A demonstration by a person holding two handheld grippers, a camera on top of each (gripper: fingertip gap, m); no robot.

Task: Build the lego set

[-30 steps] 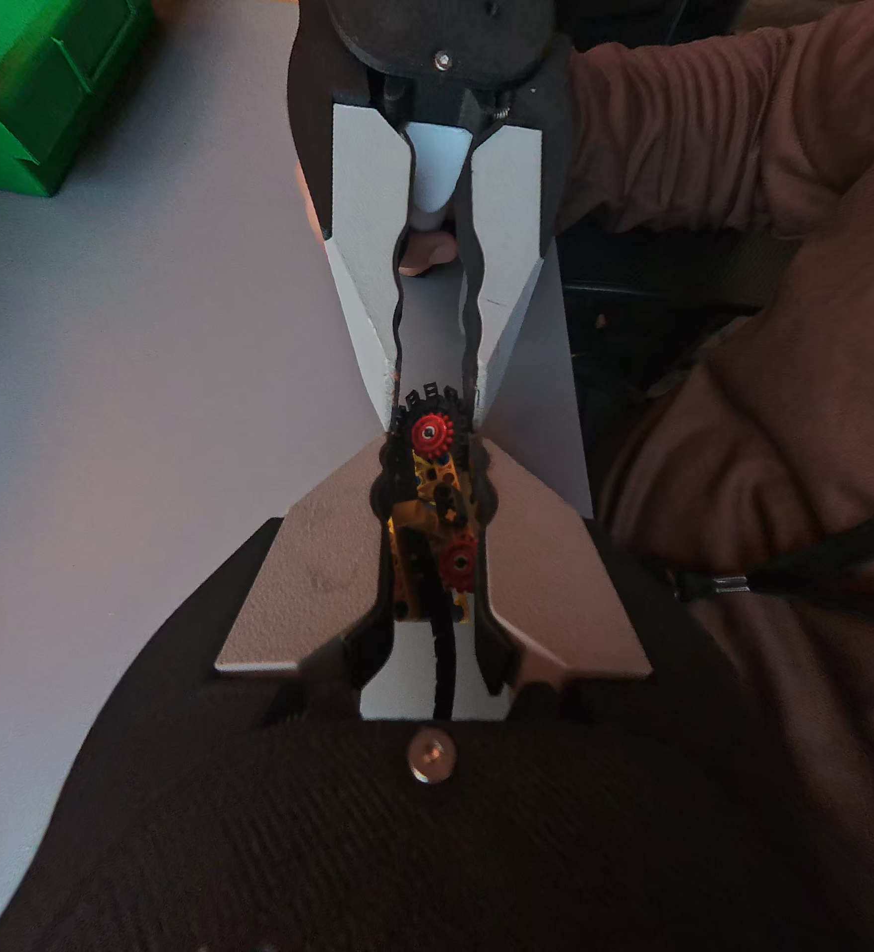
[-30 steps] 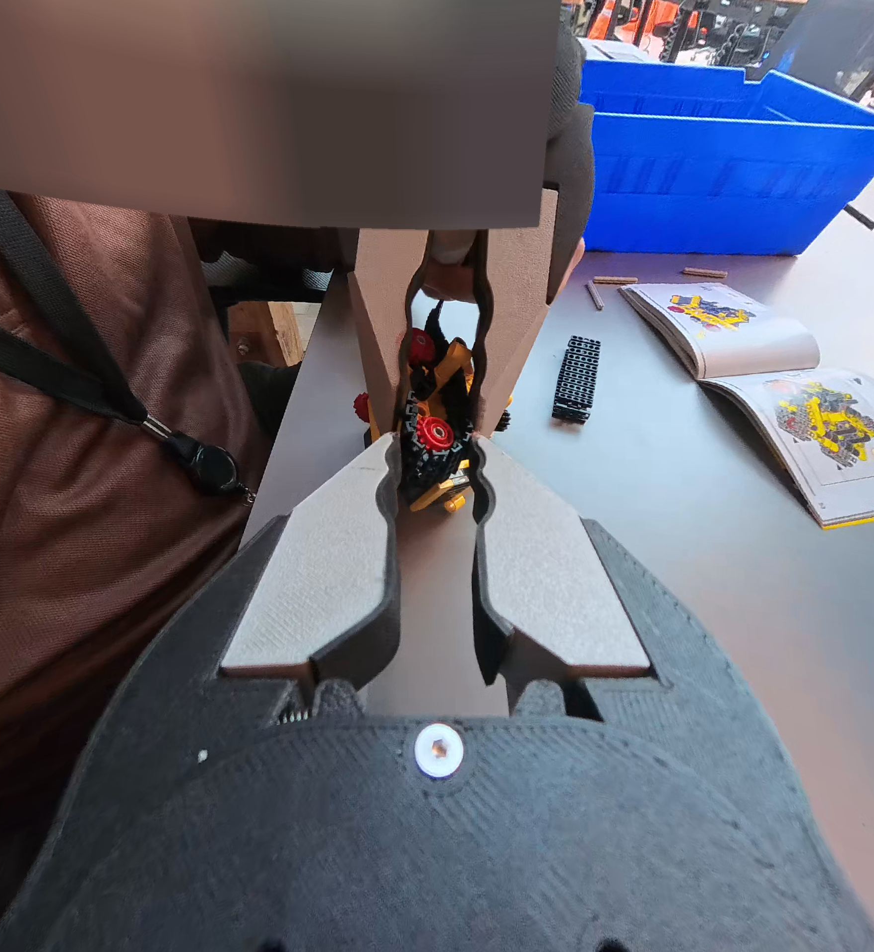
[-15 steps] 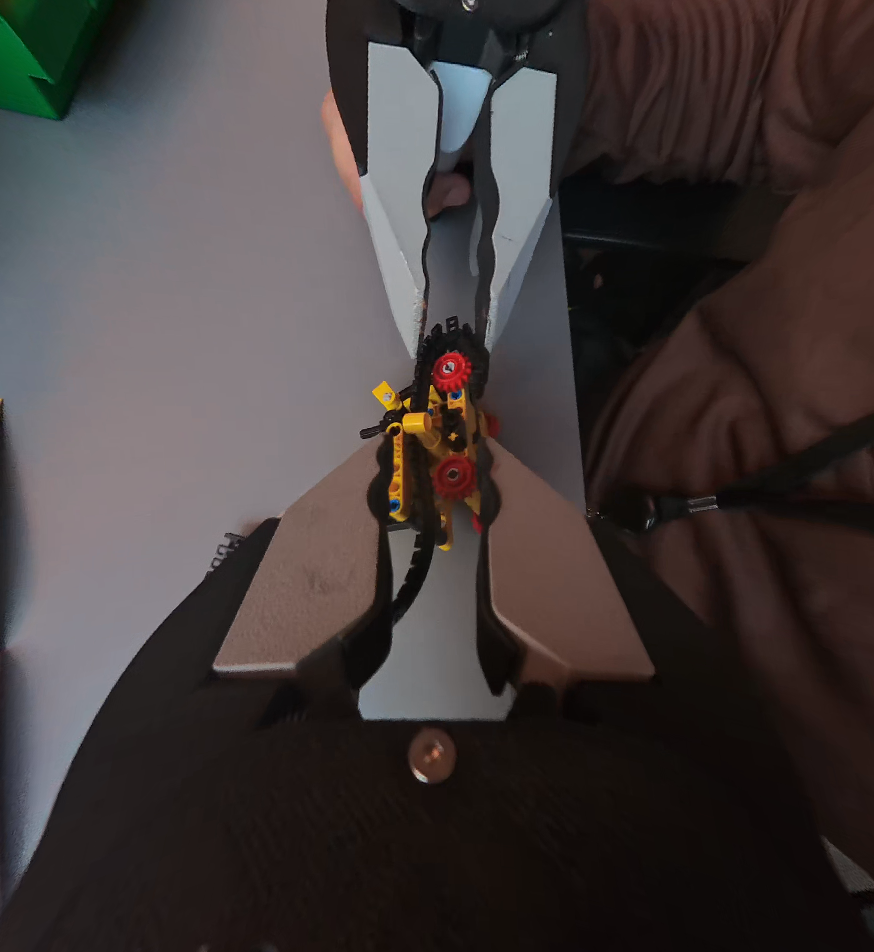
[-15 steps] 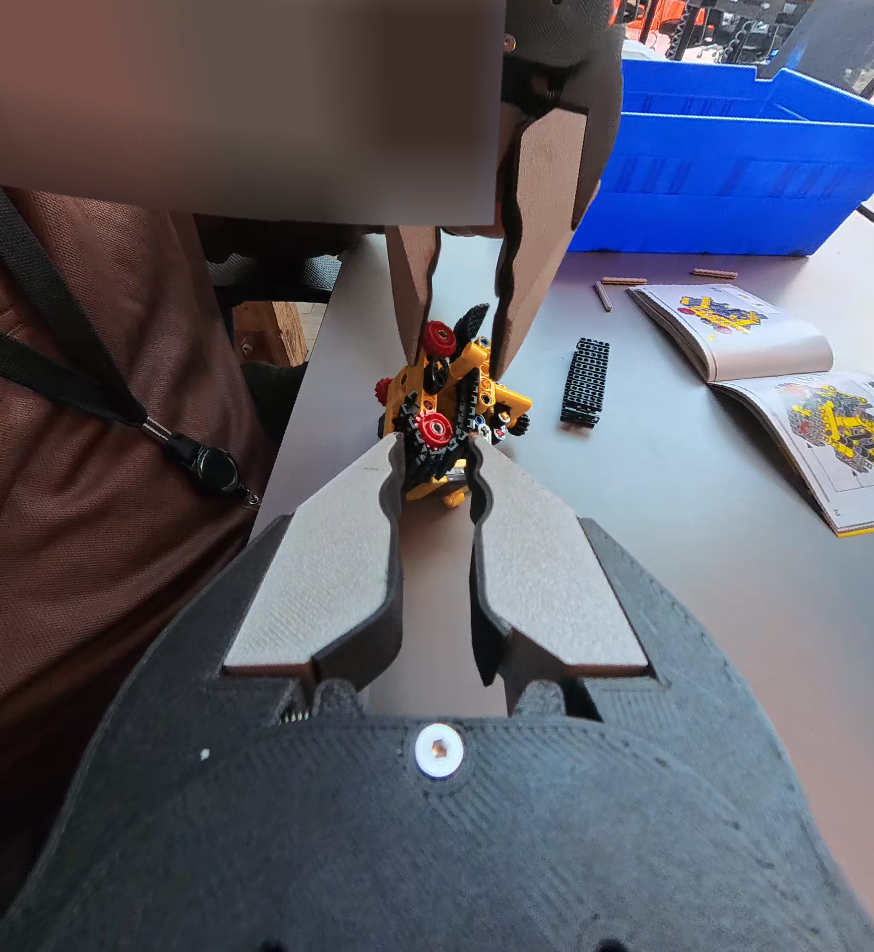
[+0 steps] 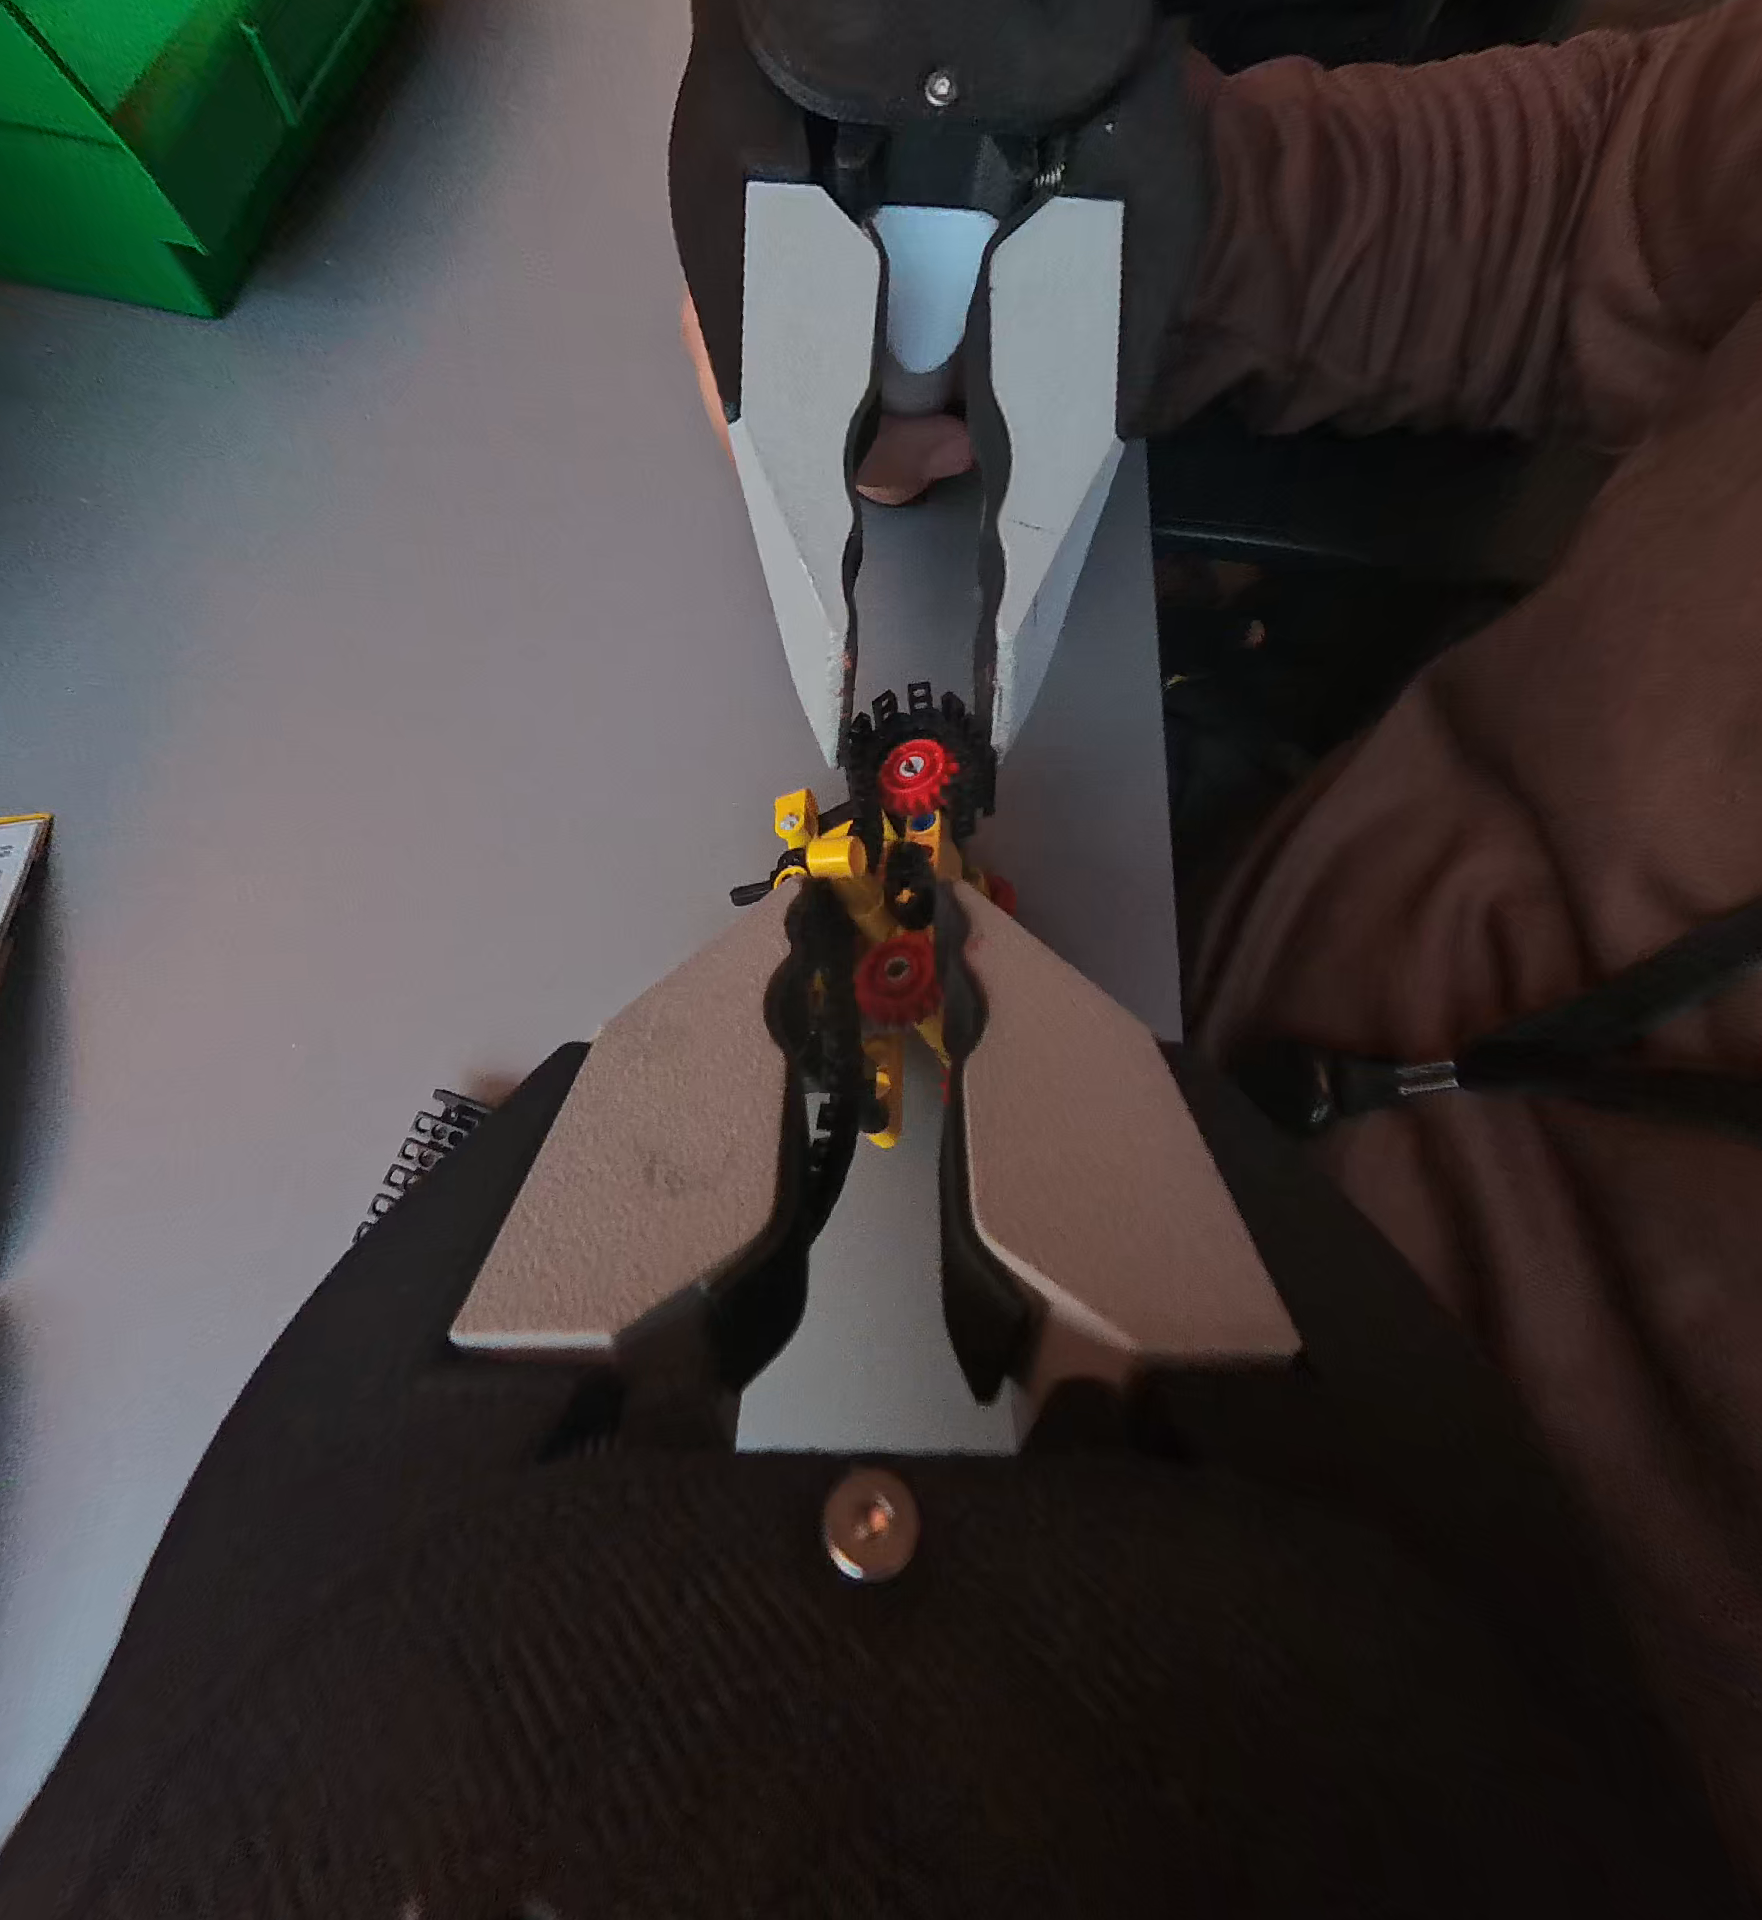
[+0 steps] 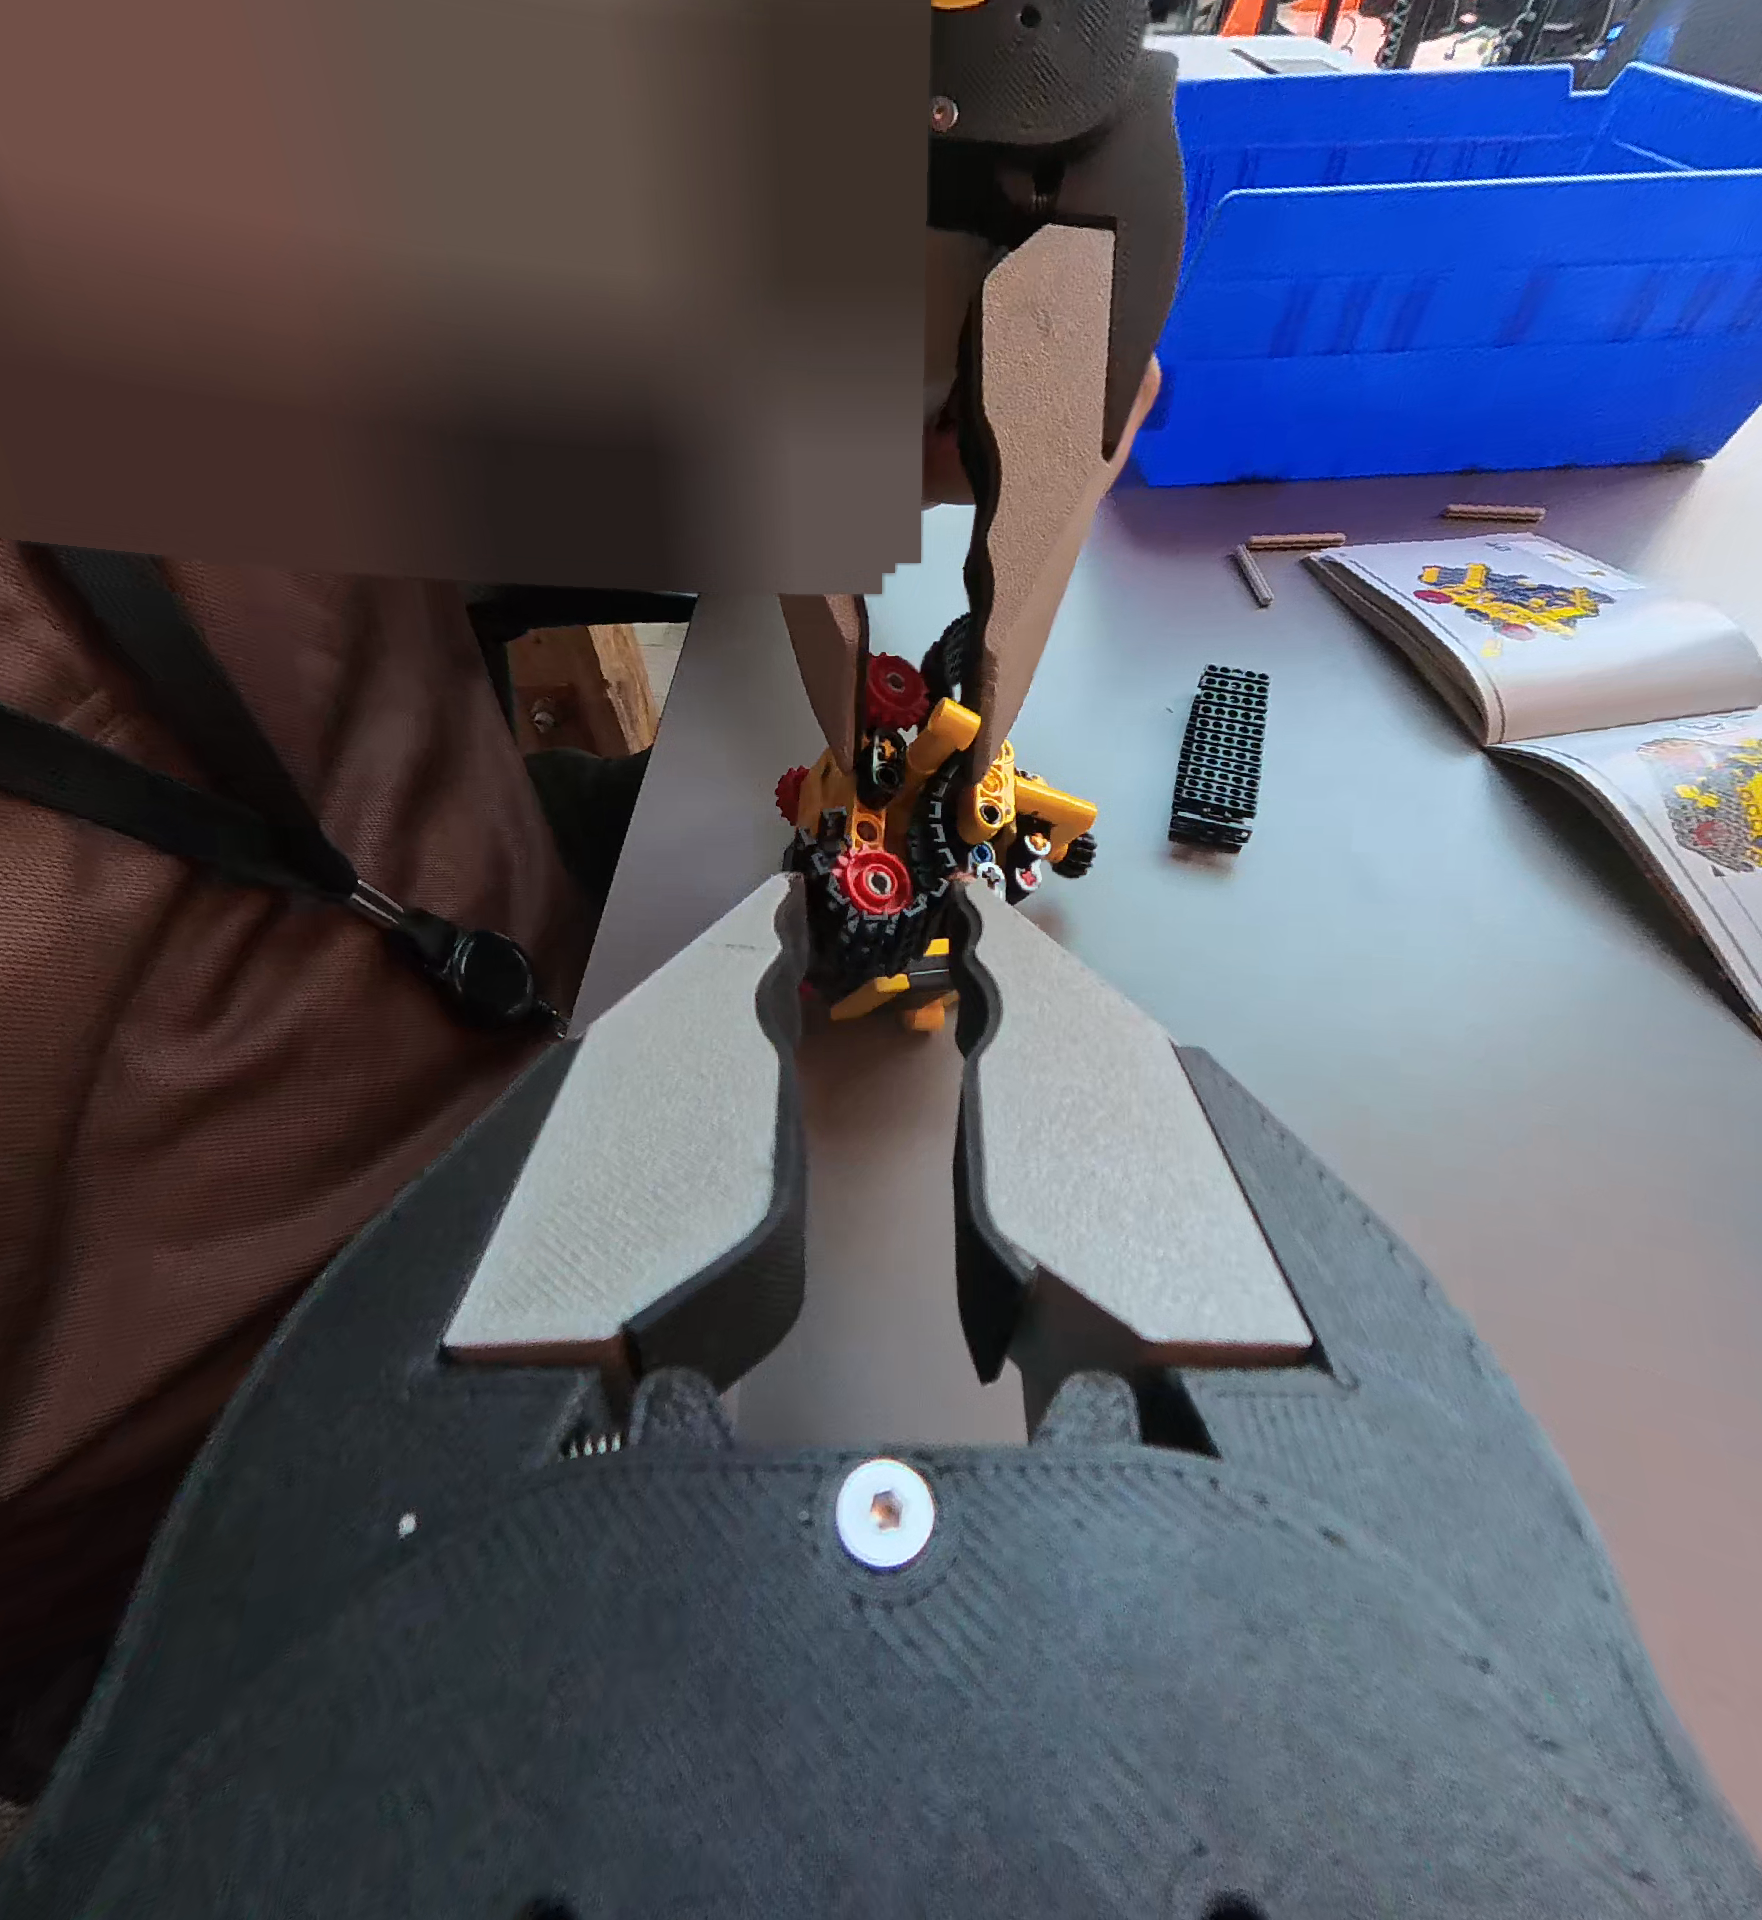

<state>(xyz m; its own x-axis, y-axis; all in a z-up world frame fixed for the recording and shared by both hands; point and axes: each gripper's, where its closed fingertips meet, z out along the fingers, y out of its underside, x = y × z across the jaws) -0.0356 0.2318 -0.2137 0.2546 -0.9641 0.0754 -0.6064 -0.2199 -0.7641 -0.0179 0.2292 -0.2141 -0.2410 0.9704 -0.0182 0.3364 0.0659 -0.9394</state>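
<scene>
Both grippers are clamped on the yellow lego model [image 5: 882, 914] at the tabletop's near edge, by my torso. Left gripper [image 5: 872, 925] pinches the chassis; right gripper [image 6: 872, 914] pinches the black track [image 5: 918, 748] end around the red sprocket [image 6: 875, 881]. Since a second ago the model has swung out, exposing its side, and dropped back lower. Track's partly wrapped; spare track strip [image 6: 1220, 758] waits mid-table beside the manual [image 6: 1583, 665].

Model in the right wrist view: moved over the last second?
Yes. The model has turned in place: its yellow end now sticks out toward the loose track; earlier it did not.
</scene>
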